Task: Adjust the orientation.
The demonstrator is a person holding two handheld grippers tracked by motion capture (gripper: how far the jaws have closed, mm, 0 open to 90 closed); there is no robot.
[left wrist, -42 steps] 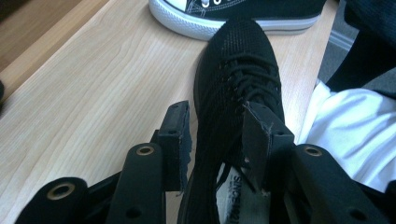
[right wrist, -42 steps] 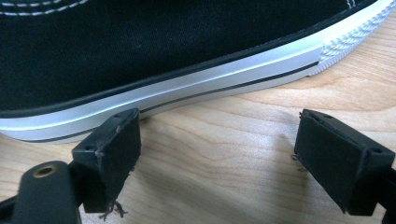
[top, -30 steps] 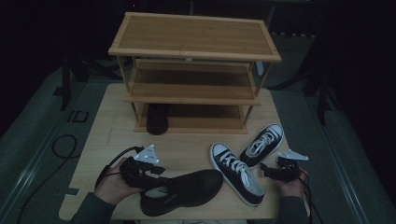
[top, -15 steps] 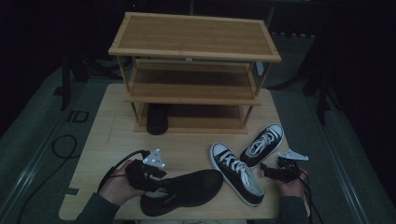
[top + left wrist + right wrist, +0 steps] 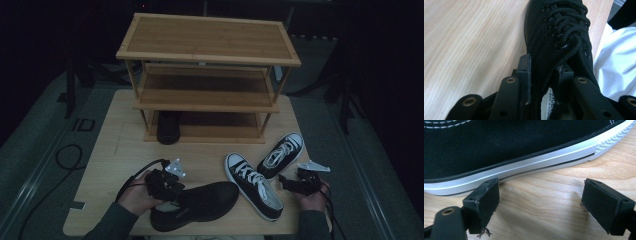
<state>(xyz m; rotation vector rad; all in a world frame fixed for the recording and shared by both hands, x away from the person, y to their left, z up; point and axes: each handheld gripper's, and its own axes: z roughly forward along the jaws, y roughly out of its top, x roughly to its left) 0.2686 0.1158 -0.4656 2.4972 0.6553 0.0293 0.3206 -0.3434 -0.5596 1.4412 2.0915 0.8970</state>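
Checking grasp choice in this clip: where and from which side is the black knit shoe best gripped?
Grip the black knit shoe at its collar by the heel, coming from behind along its length. It lies flat, and the open collar wall is thin enough for the tongs; the left gripper already straddles that wall, its tongs having just been closing.

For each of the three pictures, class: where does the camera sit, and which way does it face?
High view: above the table, facing forward and down at the shoe rack; both hands show.
Left gripper view: on the left gripper, looking along the black knit shoe between its jaws.
Right gripper view: on the right gripper, facing the canvas sneaker.
Shared: the wooden tabletop.
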